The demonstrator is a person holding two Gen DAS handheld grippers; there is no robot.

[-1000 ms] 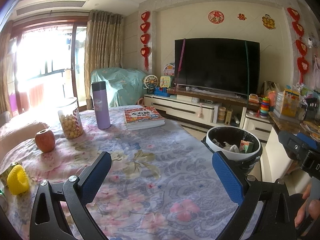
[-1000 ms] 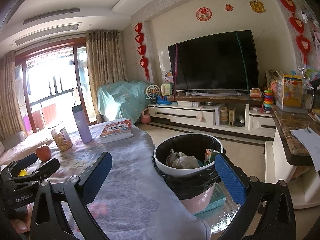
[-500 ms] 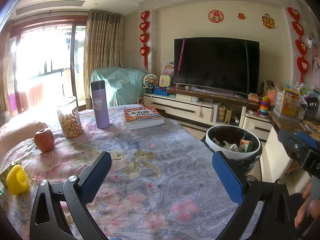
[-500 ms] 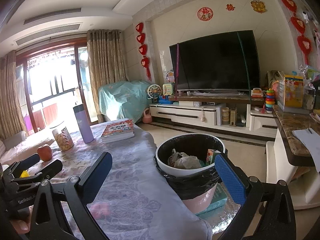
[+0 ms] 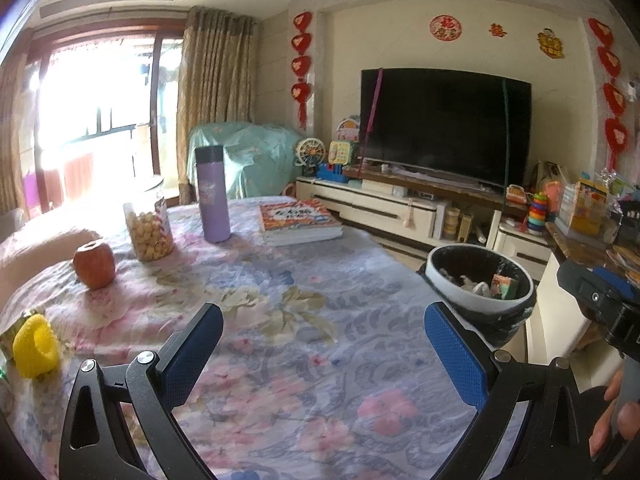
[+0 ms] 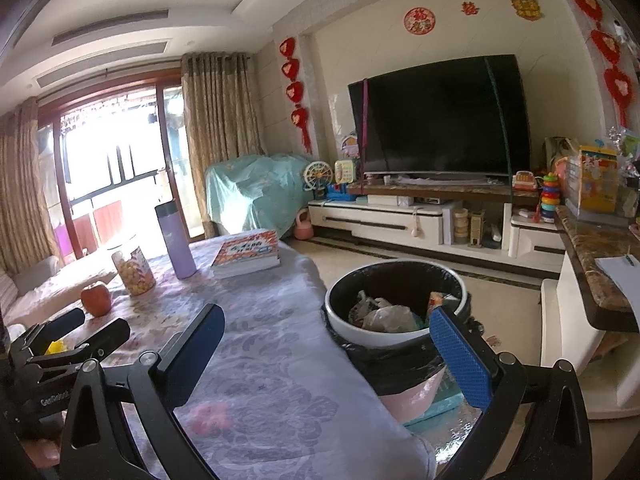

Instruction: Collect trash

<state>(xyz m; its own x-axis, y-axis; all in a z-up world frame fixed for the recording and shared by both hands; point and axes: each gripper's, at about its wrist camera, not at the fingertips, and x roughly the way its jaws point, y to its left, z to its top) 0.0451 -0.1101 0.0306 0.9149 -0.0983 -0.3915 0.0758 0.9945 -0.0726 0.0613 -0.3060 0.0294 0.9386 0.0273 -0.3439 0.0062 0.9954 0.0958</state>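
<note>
The left gripper (image 5: pixel 323 354) stands wide, its blue-padded fingers (image 5: pixel 192 354) apart over the flowered tablecloth (image 5: pixel 304 288) with nothing between them. The right gripper (image 6: pixel 326 358) is equally wide and empty, hanging over the table's right edge with its right pad in front of the black-lined white waste bin (image 6: pixel 396 312).

The bin stands on the floor just beside the table and already holds crumpled wrappers and a small carton. On the cloth no plain litter shows near either gripper. Far to the left lie a yellow ring-shaped piece (image 5: pixel 35 346) and a green-gold scrap touching it at the frame's edge, which may be trash. A red apple (image 5: pixel 94 265), a clear jar of round snacks (image 5: pixel 149 226), a purple flask (image 5: pixel 213 196) and a stack of books (image 5: pixel 298 220) look like things to keep.

I judge the step to be between drops: both grippers free, searching for the next piece. The next move likely calls for swinging the left gripper leftward and down to that scrap, closing on it alone.

Compared with a second ago, the right camera sits slightly nearer the bin and a little lower; the left view has barely shifted, and everything on the table lies as it did.
</note>
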